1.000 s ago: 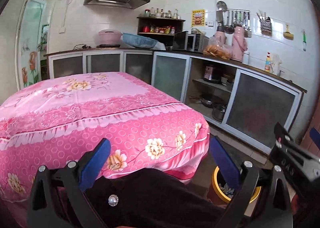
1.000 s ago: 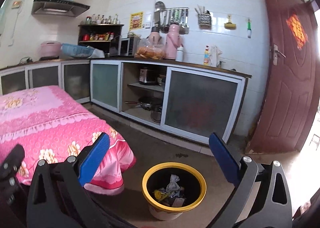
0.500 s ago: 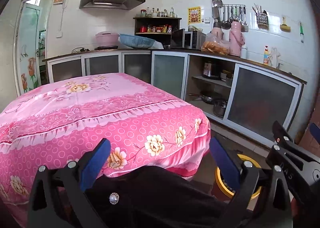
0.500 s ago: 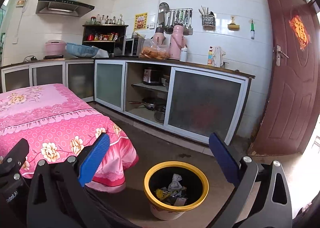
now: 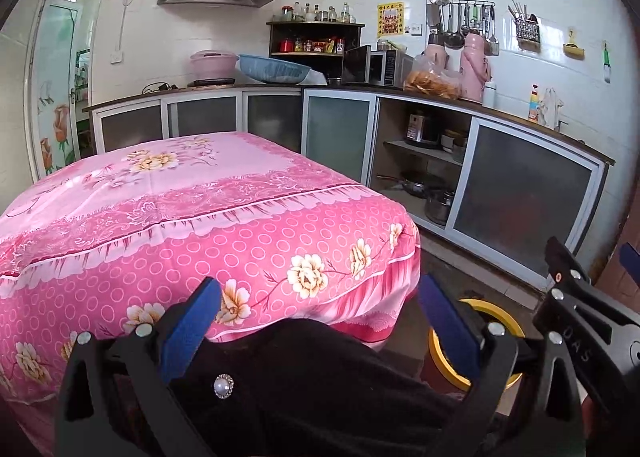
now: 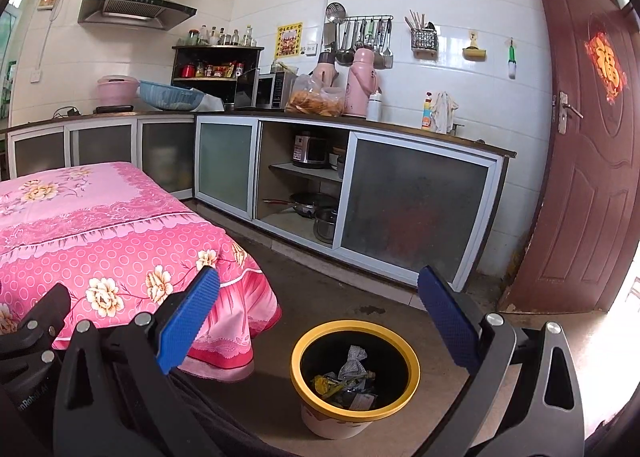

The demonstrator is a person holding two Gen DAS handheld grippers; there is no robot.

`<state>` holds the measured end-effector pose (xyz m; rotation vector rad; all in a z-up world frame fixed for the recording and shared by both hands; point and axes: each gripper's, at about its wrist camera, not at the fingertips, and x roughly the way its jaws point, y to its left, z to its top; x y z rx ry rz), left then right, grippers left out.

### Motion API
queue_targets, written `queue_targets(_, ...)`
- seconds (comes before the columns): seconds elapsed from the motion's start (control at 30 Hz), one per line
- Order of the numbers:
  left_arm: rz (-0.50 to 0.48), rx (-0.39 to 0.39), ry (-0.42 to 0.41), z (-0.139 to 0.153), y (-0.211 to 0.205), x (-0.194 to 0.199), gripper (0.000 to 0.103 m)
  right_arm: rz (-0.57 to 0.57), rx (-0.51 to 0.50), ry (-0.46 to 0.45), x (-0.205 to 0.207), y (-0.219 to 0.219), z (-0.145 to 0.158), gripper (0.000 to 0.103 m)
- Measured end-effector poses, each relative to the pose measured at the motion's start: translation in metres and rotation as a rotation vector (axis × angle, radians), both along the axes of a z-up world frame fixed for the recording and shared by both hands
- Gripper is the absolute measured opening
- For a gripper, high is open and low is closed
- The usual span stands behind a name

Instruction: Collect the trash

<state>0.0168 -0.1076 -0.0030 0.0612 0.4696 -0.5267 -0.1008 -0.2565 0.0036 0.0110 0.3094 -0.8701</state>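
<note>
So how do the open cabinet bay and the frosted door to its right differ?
The open bay shows its contents: a cooker on the shelf, pans on the floor of it. The frosted door is shut and shows only a dim blur behind. The bay looks brighter inside; the door looks darker and greyer. Both sit under the same counter in pale frames.
</note>
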Motion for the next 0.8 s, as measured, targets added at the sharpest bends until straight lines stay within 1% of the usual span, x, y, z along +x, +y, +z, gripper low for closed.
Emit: queue_targets(0.8, -0.001, -0.003, 0.019, -0.005, 0.0029, 0.0032, 0.095, -0.004, 0.005, 0.009, -0.0008, 0.0, 0.0006, 0.095)
